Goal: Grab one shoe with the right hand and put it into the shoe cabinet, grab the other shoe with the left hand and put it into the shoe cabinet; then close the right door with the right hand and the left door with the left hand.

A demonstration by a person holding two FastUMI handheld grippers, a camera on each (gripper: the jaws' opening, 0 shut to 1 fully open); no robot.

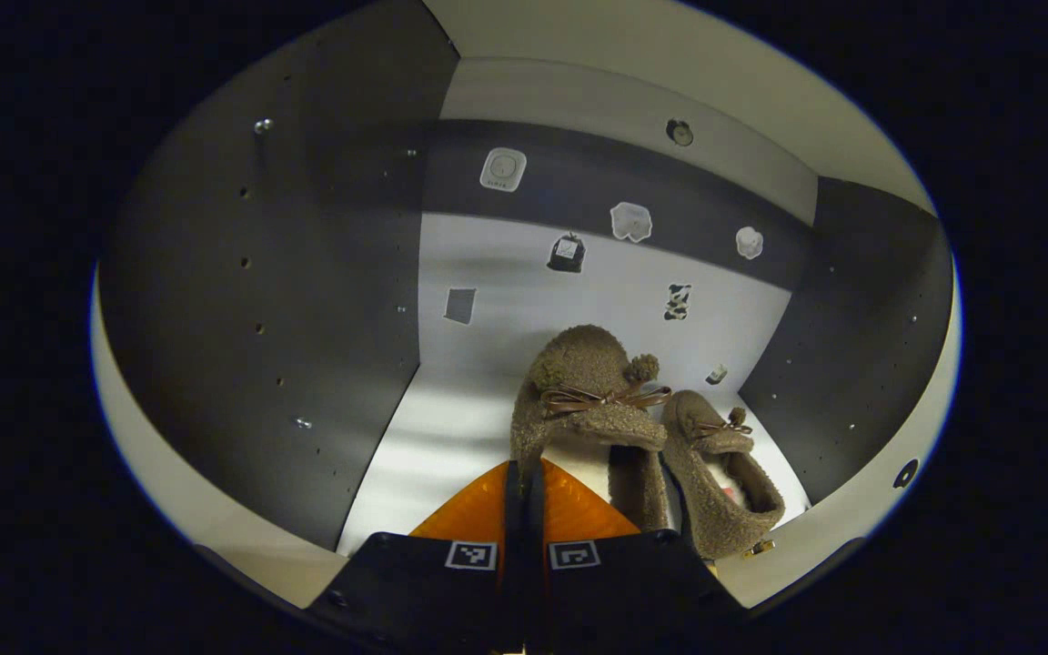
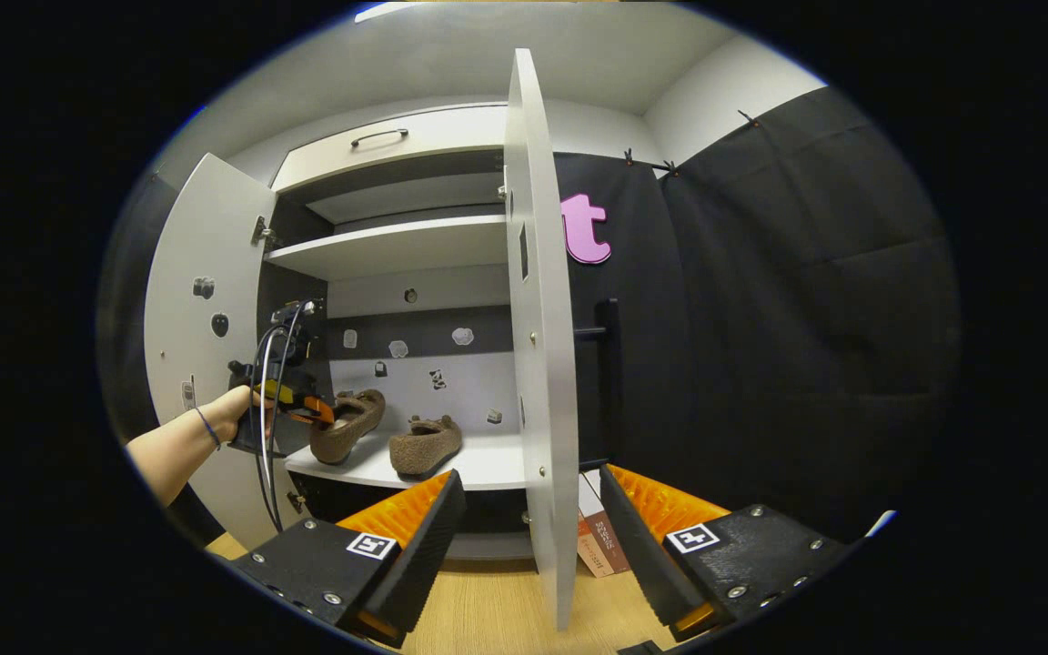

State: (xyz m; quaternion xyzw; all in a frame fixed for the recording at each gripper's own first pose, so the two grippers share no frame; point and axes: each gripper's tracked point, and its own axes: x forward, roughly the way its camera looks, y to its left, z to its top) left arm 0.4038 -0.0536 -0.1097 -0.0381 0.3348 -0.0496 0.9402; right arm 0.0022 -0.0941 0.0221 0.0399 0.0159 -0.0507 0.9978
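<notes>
Gripping shoe (image 1: 579, 400) heel, left claw (image 1: 524, 496) inside cabinet (image 2: 397, 250); right claw (image 2: 524, 528) spread.

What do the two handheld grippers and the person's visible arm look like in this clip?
Each gripper has a black body with small screws and a square black-and-white marker tag on each finger mount, seen on the right gripper and the left gripper. Black cables loop from the left gripper. The bare forearm has no sleeve, only a thin dark band at the wrist.

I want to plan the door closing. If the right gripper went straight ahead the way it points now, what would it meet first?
Most likely the right door: its edge stands between the right gripper's open fingers, nearer than the cabinet shelf. Depth is hard to judge.
</notes>
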